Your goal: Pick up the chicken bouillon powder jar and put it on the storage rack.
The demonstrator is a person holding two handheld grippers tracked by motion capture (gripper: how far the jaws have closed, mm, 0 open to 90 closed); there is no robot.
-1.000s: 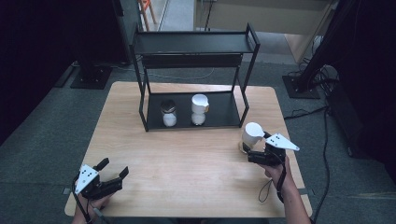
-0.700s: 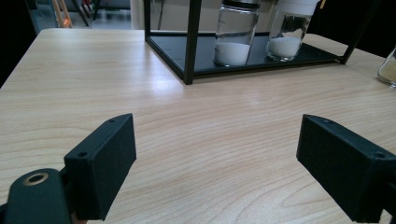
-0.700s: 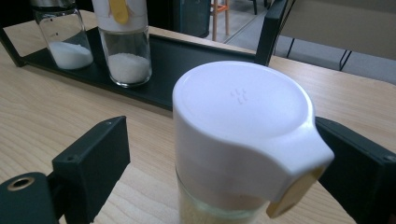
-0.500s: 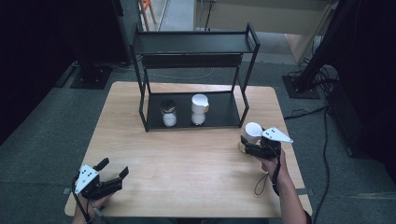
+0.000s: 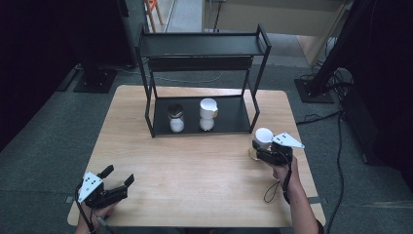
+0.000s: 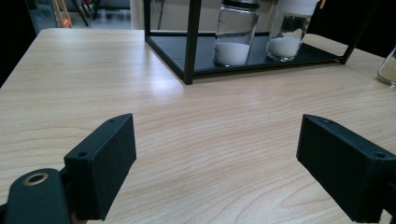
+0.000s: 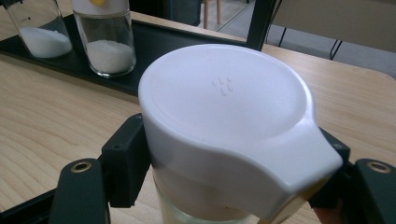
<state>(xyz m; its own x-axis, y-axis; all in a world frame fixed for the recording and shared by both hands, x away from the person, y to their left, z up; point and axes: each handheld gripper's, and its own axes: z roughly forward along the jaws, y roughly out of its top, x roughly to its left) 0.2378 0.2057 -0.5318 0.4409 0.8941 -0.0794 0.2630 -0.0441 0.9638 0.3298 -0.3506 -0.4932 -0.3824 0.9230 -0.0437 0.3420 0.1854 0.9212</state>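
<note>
A glass jar with a white flip lid (image 5: 263, 136) stands on the wooden table (image 5: 195, 161) at the right, in front of the black rack (image 5: 204, 46). My right gripper (image 5: 257, 152) has just been closing and is now shut on this jar below its lid (image 7: 224, 107); both black pads (image 7: 123, 161) press its sides. My left gripper (image 5: 118, 175) rests near the table's front left corner, open, with only bare wood between its jaws (image 6: 224, 168). From the left gripper view the held jar (image 6: 388, 70) peeks in at the right edge.
On the rack's lower shelf (image 5: 234, 114) stand two jars of white powder: one with a dark lid (image 5: 175, 118) and one with a white lid (image 5: 208, 114). The rack's upright posts (image 5: 255, 105) rise just behind the held jar. Cables and stands lie on the floor at right.
The right gripper has slid a little leftward around the white-lidded jar and its jaws have closed on it. The left gripper has stayed where it was, still open.
</note>
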